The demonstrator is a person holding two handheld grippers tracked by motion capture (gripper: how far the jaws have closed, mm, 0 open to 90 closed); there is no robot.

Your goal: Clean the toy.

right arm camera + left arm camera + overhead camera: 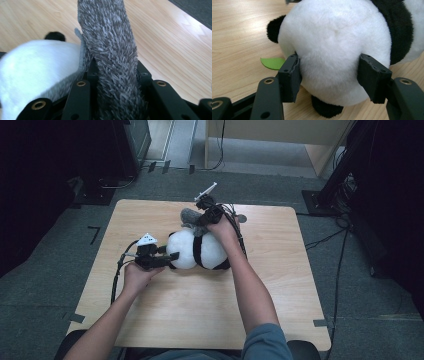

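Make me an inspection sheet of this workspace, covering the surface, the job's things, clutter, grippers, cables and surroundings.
Surface: light wooden table, bare toward the near edge.
Job's things: panda plush lying mid-table; grey fuzzy piece against it on the far side; green leaf flat on the wood beside the panda.
Clutter: nothing seen.
Grippers: left gripper clamps the panda's white round end, pads pressed into the fur; right gripper is closed on the grey fuzzy piece.
Cables: cable trails from the left gripper off the near edge; more cables on the floor at right.
Surroundings: grey carpet, tape marks, dark equipment either side, wooden furniture at the far end.
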